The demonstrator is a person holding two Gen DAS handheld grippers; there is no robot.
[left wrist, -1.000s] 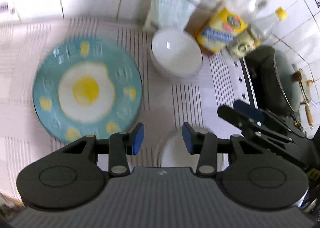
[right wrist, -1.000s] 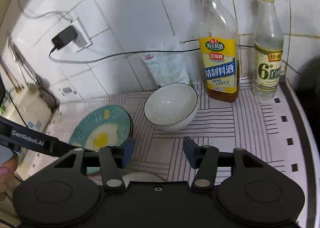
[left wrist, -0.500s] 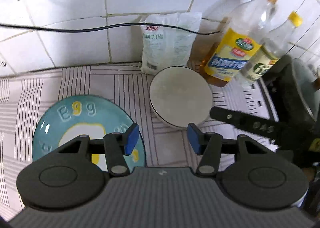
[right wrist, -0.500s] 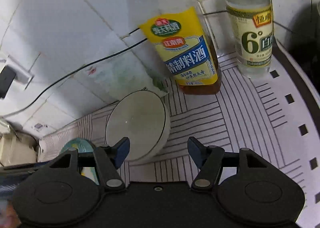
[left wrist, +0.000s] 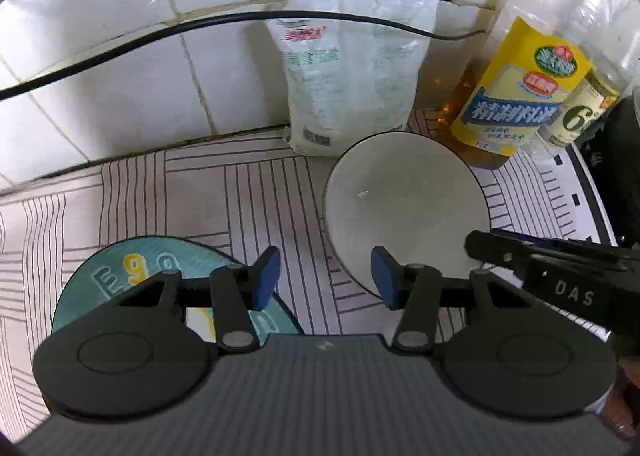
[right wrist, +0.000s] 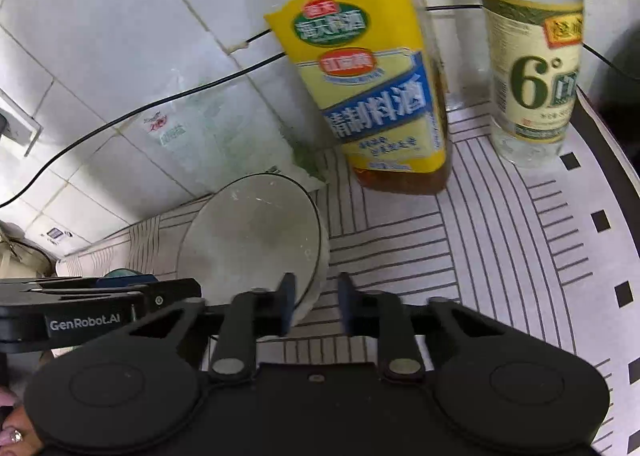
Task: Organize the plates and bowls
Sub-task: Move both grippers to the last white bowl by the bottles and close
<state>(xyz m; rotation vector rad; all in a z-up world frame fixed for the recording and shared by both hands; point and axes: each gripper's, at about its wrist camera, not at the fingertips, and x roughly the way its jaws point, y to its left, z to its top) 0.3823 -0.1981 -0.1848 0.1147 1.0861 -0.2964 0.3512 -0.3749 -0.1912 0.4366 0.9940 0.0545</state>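
Observation:
A white bowl (left wrist: pixel 404 208) stands on the striped mat (left wrist: pixel 240 192) near the tiled wall. My right gripper (right wrist: pixel 316 306) is shut on the near rim of this bowl (right wrist: pixel 252 240), one pad inside and one outside. From the left wrist view the right gripper (left wrist: pixel 478 246) reaches the bowl's right edge. A teal plate (left wrist: pixel 152 268) with a fried-egg print lies at the lower left, partly hidden under my left gripper (left wrist: pixel 325 278). Its jaws are closing with only mat between them, and its right pad sits by the bowl's left edge. The left gripper (right wrist: pixel 100 308) also shows low on the left.
A white bag (left wrist: pixel 352 68) leans on the wall behind the bowl. A cooking wine bottle (right wrist: pixel 380 88) and a vinegar bottle (right wrist: pixel 532 68) stand to the right. A black cable (left wrist: pixel 120 40) runs along the tiles. Dark cookware (left wrist: pixel 624 160) borders the right.
Both grippers came down and closer to the bowl and the wall. The right jaws closed onto the bowl's rim. The plate slid further under the left gripper.

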